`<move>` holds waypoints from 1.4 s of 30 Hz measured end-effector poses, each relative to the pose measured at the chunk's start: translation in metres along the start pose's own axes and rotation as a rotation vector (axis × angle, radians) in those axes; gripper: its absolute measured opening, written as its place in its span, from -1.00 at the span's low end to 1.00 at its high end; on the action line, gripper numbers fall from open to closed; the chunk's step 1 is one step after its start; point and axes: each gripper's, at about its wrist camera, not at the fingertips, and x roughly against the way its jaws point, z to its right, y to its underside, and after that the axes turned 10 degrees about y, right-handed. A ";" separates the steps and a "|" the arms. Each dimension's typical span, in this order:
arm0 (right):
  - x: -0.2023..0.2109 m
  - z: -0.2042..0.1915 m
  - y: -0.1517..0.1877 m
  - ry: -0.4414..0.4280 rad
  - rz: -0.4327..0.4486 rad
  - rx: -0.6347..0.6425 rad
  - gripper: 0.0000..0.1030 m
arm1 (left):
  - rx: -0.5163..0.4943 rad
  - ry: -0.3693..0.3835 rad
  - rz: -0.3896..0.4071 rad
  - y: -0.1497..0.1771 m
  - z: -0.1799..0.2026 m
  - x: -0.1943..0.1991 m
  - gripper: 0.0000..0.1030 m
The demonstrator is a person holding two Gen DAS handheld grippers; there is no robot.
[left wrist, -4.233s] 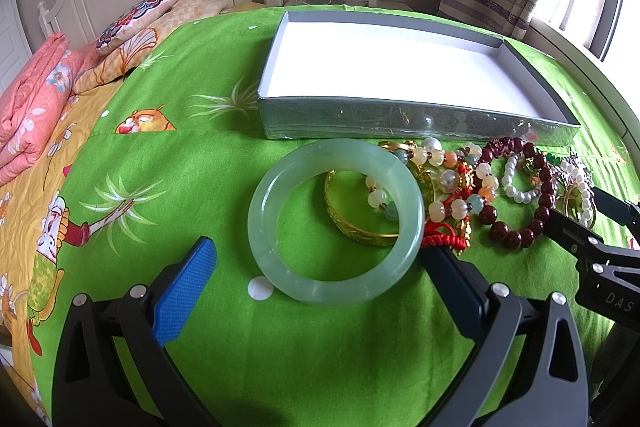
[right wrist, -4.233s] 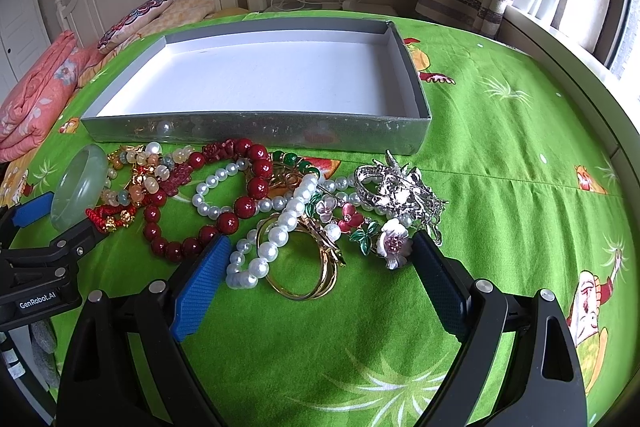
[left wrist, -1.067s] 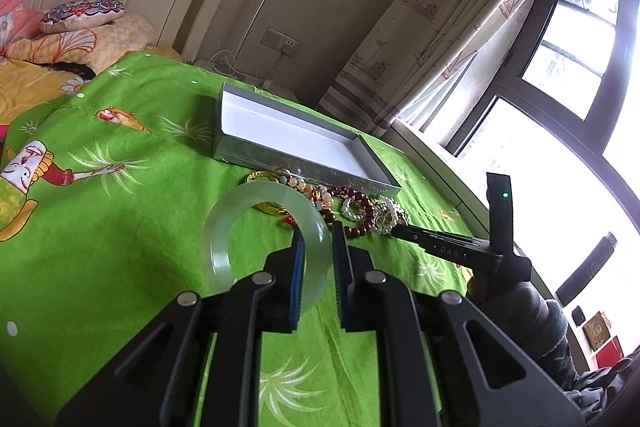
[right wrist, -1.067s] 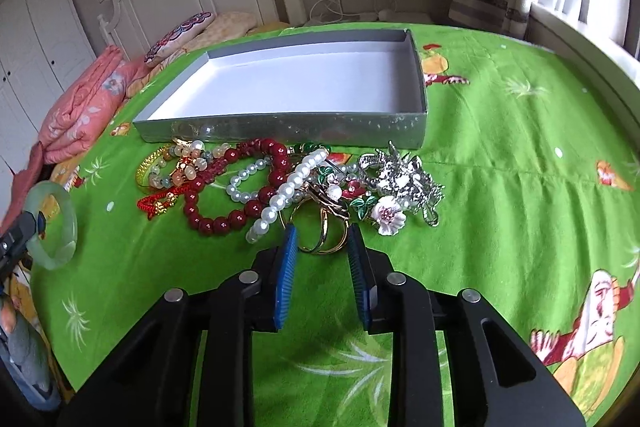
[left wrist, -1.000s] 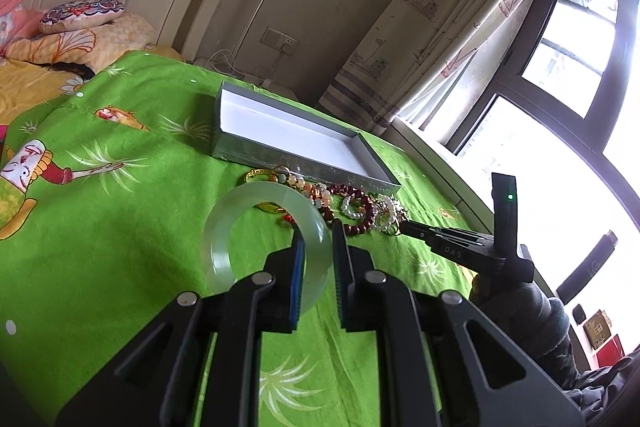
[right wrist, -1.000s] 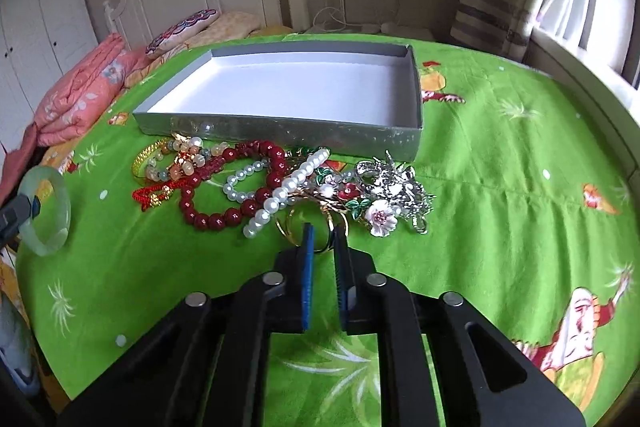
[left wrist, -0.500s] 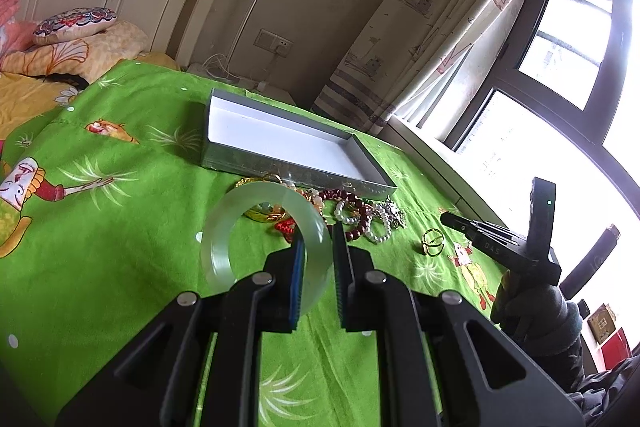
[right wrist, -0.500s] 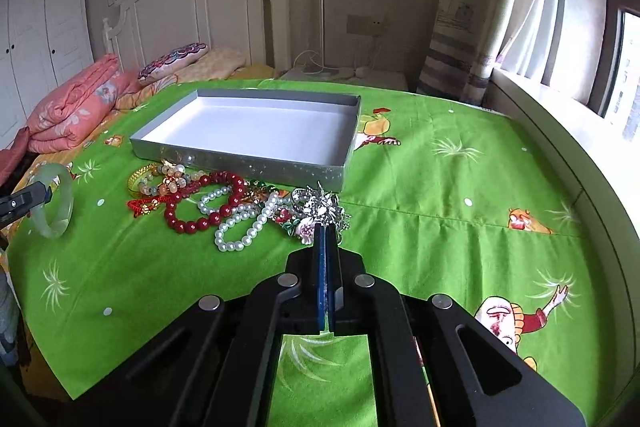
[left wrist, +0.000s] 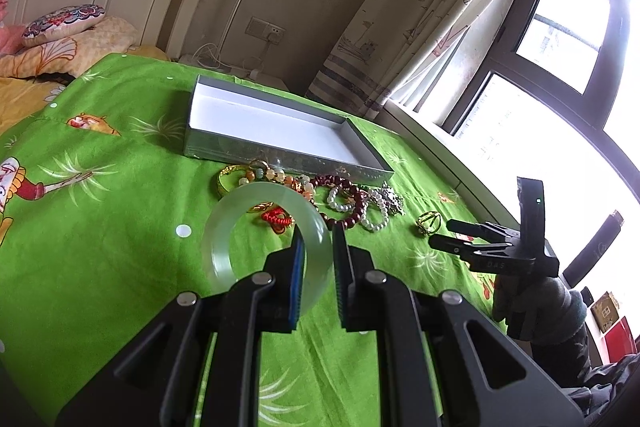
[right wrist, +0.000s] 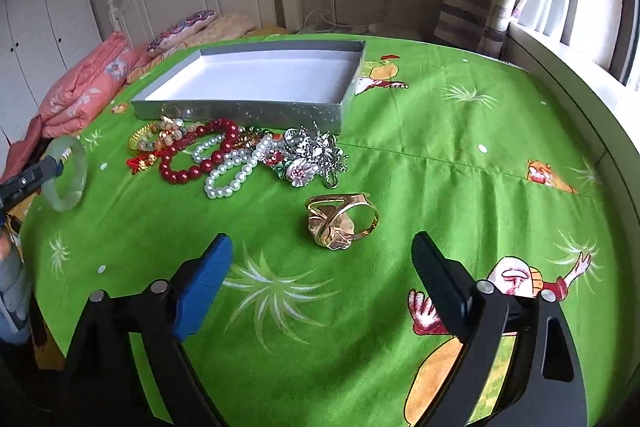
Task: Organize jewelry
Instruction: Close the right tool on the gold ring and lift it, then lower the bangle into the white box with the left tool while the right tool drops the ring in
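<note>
My left gripper (left wrist: 317,233) is shut on a pale green jade bangle (left wrist: 224,239) and holds it up above the green bedspread; it also shows at the left edge of the right wrist view (right wrist: 70,173). My right gripper (right wrist: 322,247) is open and empty just behind a gold bracelet (right wrist: 342,217) that lies alone on the bedspread. A heap of jewelry (right wrist: 240,151) with red beads, pearls and a silver brooch lies in front of an empty grey box (right wrist: 256,107) with a white inside.
Pink folded quilts (right wrist: 80,83) and pillows (left wrist: 64,23) lie at the head of the bed by the white headboard. A window sill (right wrist: 576,95) and curtain (left wrist: 420,15) run along the right side.
My right gripper has opened and the gold bracelet now lies on the bedspread apart from the heap. My left gripper still holds the jade bangle raised.
</note>
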 end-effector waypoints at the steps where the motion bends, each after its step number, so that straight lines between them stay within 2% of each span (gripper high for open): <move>1: -0.005 -0.002 -0.002 0.001 -0.008 0.010 0.44 | -0.003 0.003 -0.004 -0.001 0.001 -0.002 -0.75; 2: -0.010 -0.002 -0.004 0.003 -0.018 0.013 0.38 | -0.008 0.004 -0.009 -0.002 0.001 -0.004 -0.75; 3: -0.015 -0.001 -0.006 0.002 -0.027 0.015 0.23 | -0.014 0.003 -0.012 -0.003 0.003 -0.005 -0.75; 4: -0.018 0.000 -0.007 0.010 -0.031 0.015 -0.14 | -0.020 0.001 -0.014 -0.004 0.004 -0.007 -0.75; 5: -0.018 0.002 -0.007 0.010 -0.028 0.012 -0.20 | -0.025 0.001 -0.015 -0.006 0.005 -0.009 -0.75; 8: -0.002 0.002 -0.007 0.032 0.045 0.030 -0.20 | -0.039 -0.002 -0.016 -0.011 0.007 -0.011 -0.75; 16: 0.008 0.000 -0.037 0.029 0.126 0.015 -0.20 | -0.091 -0.002 -0.032 -0.044 0.011 -0.036 -0.75; 21: -0.002 -0.009 -0.065 -0.028 0.166 -0.003 -0.20 | -0.131 -0.043 -0.043 -0.076 0.013 -0.058 -0.75; 26: -0.024 -0.014 -0.096 -0.120 0.187 -0.052 -0.20 | -0.155 -0.107 -0.080 -0.105 0.004 -0.090 -0.75; 30: -0.052 -0.018 -0.119 -0.168 0.168 -0.094 -0.20 | -0.140 -0.163 -0.112 -0.126 -0.014 -0.119 -0.75; 34: -0.083 -0.020 -0.136 -0.228 0.110 -0.161 -0.20 | -0.125 -0.225 -0.156 -0.141 -0.033 -0.148 -0.73; 39: -0.109 -0.023 -0.148 -0.281 0.059 -0.212 -0.20 | -0.104 -0.276 -0.209 -0.144 -0.051 -0.179 -0.72; 42: -0.120 -0.028 -0.155 -0.286 0.034 -0.211 -0.19 | -0.110 -0.294 -0.208 -0.144 -0.053 -0.188 -0.73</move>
